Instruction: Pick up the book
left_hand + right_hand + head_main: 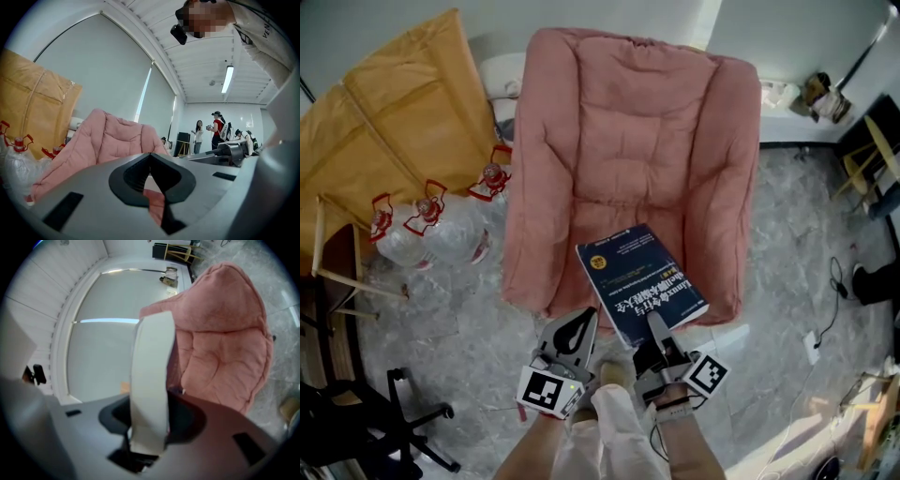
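Observation:
The book (637, 281) is dark blue with white and yellow print, and its cover faces up over the front edge of the pink cushioned chair (628, 141). My right gripper (657, 328) is shut on the book's near edge. In the right gripper view the white page edge of the book (152, 371) stands upright between the jaws. My left gripper (579, 328) hovers just left of the book, apart from it. Its jaws meet at the tips with nothing between them, as the left gripper view shows (150, 157).
Several large water bottles (431, 225) with red handles stand left of the chair, below a tan padded sheet (394, 103). A wooden frame (337, 272) and a black office chair (356, 422) are at the lower left. Cables (834, 281) lie on the marble floor at the right. People (218, 129) stand far off.

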`<state>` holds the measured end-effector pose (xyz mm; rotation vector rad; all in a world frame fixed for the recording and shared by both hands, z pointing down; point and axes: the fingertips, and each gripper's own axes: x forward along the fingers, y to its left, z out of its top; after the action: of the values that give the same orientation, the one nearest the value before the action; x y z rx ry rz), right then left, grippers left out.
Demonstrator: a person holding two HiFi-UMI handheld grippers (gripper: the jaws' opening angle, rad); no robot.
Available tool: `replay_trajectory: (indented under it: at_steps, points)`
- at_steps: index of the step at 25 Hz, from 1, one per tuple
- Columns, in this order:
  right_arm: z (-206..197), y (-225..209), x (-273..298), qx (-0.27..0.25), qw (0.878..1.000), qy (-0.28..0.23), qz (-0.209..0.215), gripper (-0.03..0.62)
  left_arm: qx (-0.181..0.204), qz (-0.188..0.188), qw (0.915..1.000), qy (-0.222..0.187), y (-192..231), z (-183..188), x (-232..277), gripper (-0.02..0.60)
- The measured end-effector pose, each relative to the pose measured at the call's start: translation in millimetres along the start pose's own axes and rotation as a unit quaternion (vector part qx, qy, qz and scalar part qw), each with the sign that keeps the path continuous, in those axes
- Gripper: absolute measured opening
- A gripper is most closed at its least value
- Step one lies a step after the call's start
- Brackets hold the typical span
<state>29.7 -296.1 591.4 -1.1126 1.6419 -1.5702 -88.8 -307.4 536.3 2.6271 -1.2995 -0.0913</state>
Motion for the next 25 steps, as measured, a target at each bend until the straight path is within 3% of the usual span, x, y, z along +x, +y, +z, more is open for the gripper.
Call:
replay_trajectory:
  at_steps: [20, 25]
  points:
    - [16.6, 79.3, -2.3, -0.002, 0.999, 0.019, 0.031, 0.176, 0.028, -0.024, 0.999, -0.026, -18.0, 84.1, 10.1, 0.008]
    - [17.6, 99.8, -1.2, -0.018, 0.999, 0.03, 0.037, 0.177, 0.014, -0.015, 0.9992, -0.034, -17.6, 102.9, 7.4, 0.008]
